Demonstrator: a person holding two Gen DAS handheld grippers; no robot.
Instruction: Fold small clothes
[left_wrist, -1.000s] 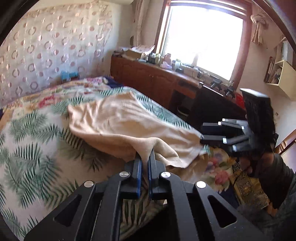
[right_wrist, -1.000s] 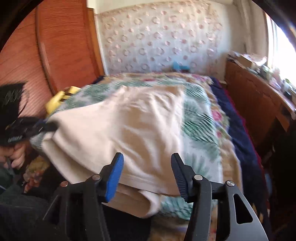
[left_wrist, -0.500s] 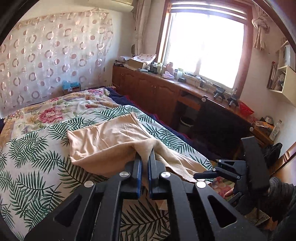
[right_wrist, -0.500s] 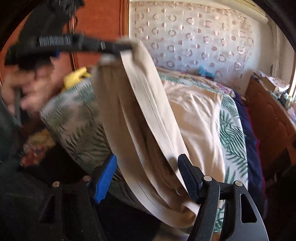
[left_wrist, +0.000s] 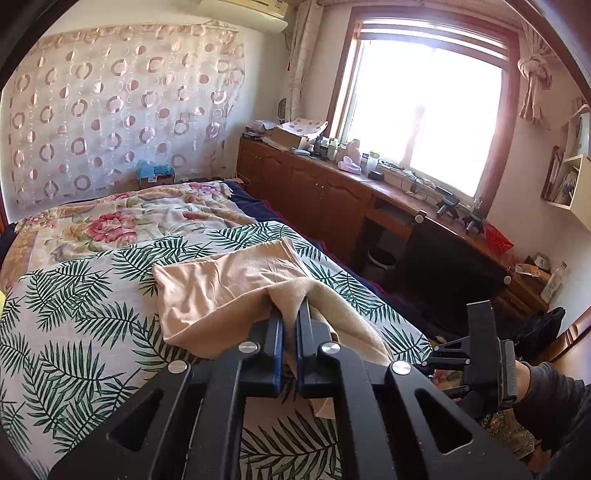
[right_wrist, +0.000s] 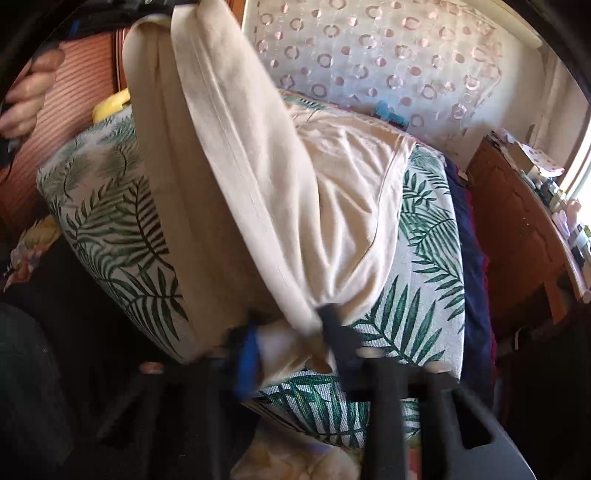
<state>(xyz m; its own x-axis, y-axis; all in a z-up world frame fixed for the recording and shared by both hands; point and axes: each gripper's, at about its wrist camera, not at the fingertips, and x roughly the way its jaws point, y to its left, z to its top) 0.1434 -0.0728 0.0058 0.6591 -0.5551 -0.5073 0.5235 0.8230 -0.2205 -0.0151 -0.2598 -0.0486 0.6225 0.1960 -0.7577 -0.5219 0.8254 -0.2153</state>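
A beige garment (left_wrist: 221, 288) lies on the bed's palm-leaf sheet (left_wrist: 74, 332). My left gripper (left_wrist: 290, 314) is shut on its near edge and holds that edge lifted off the bed. In the right wrist view the same garment (right_wrist: 332, 192) hangs as a taut band from the left gripper at the top left down to my right gripper (right_wrist: 291, 328). The right jaws are closing, blurred, with the bunched lower corner pinched between them. A hand (right_wrist: 26, 92) grips the left tool. In the left wrist view, the right gripper's body (left_wrist: 480, 350) shows low on the right, its tips hidden.
A floral quilt (left_wrist: 110, 221) covers the far half of the bed. A wooden cabinet (left_wrist: 314, 192) with clutter runs under the window, with a dark chair back (left_wrist: 443, 266) and a bin (left_wrist: 380, 258) beside it. A yellow object (right_wrist: 110, 105) lies by the slatted wooden door (right_wrist: 74, 74).
The left gripper has raised the garment's edge, stretching it into a band. The right gripper has dropped to the lower corner and its jaws have drawn in around it.
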